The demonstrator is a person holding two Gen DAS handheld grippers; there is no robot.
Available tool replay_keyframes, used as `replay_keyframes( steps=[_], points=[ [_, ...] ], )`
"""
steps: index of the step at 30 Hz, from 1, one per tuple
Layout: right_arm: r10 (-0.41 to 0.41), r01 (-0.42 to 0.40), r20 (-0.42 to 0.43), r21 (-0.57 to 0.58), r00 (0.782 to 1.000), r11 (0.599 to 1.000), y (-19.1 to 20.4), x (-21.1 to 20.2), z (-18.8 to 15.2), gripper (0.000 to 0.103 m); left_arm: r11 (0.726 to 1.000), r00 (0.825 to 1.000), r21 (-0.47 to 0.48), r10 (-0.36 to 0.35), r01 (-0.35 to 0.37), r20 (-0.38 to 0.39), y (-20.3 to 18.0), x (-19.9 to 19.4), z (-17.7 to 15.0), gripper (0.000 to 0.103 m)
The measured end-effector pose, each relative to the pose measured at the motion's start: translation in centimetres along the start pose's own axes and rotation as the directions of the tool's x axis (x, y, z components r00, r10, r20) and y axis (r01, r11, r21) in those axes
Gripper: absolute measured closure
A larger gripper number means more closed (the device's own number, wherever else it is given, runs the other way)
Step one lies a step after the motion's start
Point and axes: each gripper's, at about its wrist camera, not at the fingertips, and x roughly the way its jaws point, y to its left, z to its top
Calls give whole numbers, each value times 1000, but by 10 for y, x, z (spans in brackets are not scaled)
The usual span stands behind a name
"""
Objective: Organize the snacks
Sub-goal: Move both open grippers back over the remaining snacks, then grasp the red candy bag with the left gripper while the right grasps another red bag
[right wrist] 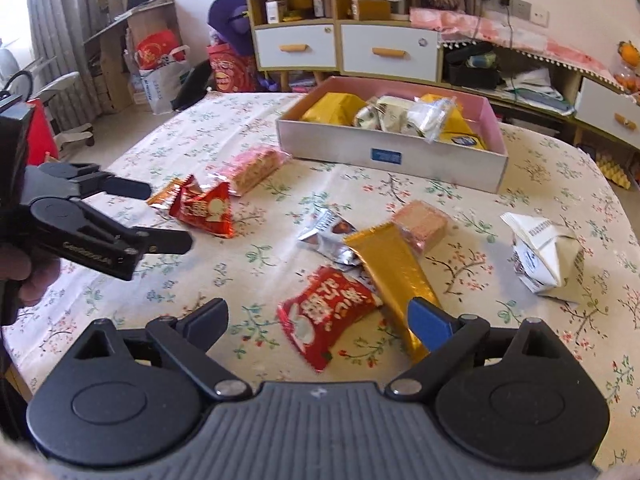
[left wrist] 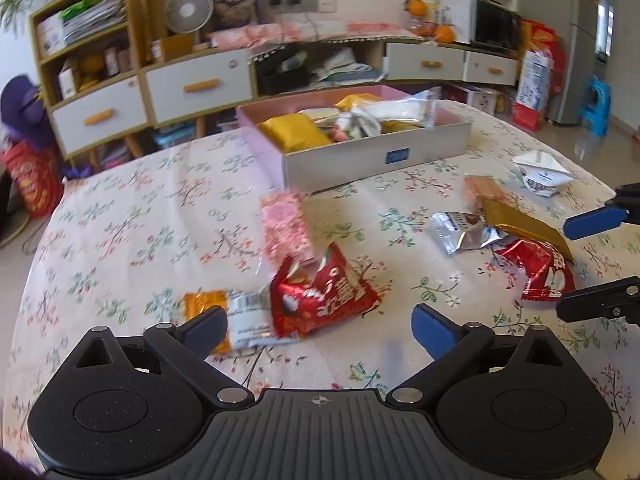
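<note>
In the left wrist view my left gripper (left wrist: 320, 326) stands open low over the table, with a crumpled red snack packet (left wrist: 320, 296) lying between its fingers. An orange-and-white packet (left wrist: 236, 316) sits by the left finger and a pink wafer pack (left wrist: 286, 228) lies beyond. My right gripper (right wrist: 320, 324) is also open, with a second red packet (right wrist: 324, 316) lying between its fingers. A gold packet (right wrist: 394, 268) runs under the blue pad. Each gripper shows in the other view: the left gripper (right wrist: 170, 216) and the right gripper (left wrist: 564, 270).
A pink-lined box (right wrist: 392, 156) holding several snacks stands at the back of the flowered tablecloth (right wrist: 224, 132). A silver packet (right wrist: 328, 236), another pink wafer pack (right wrist: 420, 220) and a white packet (right wrist: 544, 256) lie loose. Cabinets with drawers (left wrist: 198, 84) stand behind the table.
</note>
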Motion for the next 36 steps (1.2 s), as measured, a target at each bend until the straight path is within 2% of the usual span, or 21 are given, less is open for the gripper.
replay_keyframes(
  steps=[5, 11, 14, 18, 22, 26, 27, 36],
  points=[
    [39, -38, -39, 39, 998, 999, -1, 7, -1, 22, 997, 1000, 68, -20, 19, 11, -10, 6, 5, 8],
    [55, -51, -73, 55, 996, 997, 0, 15, -2, 32, 999, 1000, 48, 14, -13, -24, -10, 22, 11, 14],
    [56, -51, -76, 67, 995, 996, -2, 17, -2, 37, 999, 999, 43, 32, -30, -38, -11, 28, 12, 22],
    [51, -45, -76, 76, 996, 996, -4, 19, 1, 43, 997, 998, 53, 50, -48, -39, -12, 28, 14, 40],
    [49, -42, -77, 84, 996, 996, -6, 18, 2, 50, 999, 998, 25, 45, -44, -34, -7, 26, 14, 49],
    [37, -30, -88, 74, 995, 997, -6, 18, 2, 67, 999, 999, -10, 36, -36, -41, -3, 24, 16, 55],
    [37, -31, -87, 71, 996, 997, -5, 18, 2, 72, 999, 999, -16, 36, -36, -36, -3, 23, 17, 59],
    [25, -24, -65, 23, 998, 999, 2, 14, 6, 78, 998, 1000, -70, 4, -4, -6, 1, 12, 23, 72]
  ],
)
